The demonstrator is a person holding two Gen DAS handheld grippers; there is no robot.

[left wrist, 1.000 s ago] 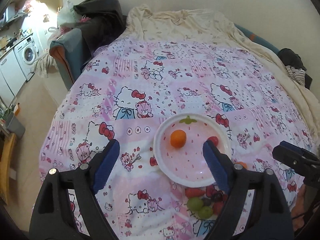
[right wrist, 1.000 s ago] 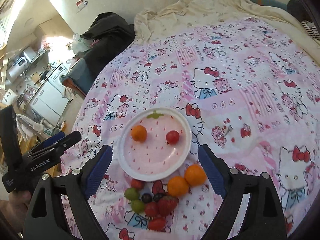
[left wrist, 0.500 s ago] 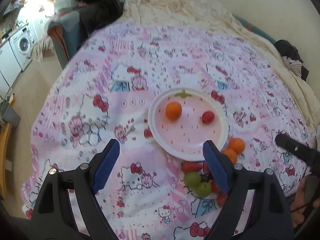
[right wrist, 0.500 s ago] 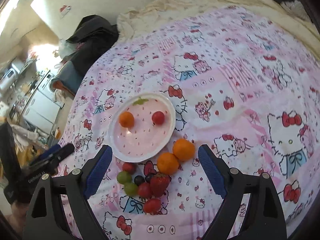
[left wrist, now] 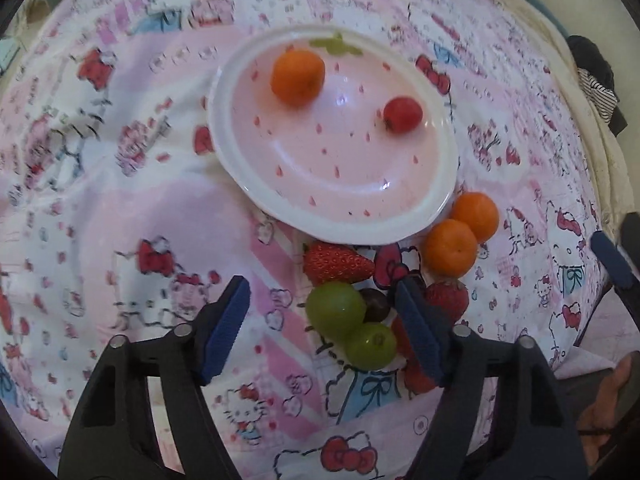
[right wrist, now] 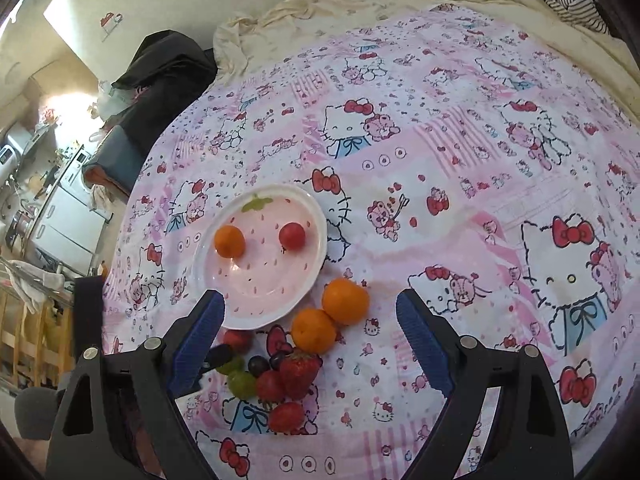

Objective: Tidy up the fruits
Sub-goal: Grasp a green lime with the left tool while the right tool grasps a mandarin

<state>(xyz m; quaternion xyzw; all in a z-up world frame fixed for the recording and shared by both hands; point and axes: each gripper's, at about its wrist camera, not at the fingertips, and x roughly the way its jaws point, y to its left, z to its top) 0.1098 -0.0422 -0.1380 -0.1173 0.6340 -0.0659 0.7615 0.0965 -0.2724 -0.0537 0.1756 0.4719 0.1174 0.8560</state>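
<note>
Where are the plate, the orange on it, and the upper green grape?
plate [left wrist: 436, 216]: left wrist view, bare white rim at the lower right.
orange on the plate [left wrist: 298, 77]: left wrist view, middle of its skin.
upper green grape [left wrist: 335, 310]: left wrist view, centre of its face.

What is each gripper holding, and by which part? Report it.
Nothing is held. The left gripper is closing with two green grapes between its pads, not yet pressed. The right gripper is open, above the oranges.
</note>
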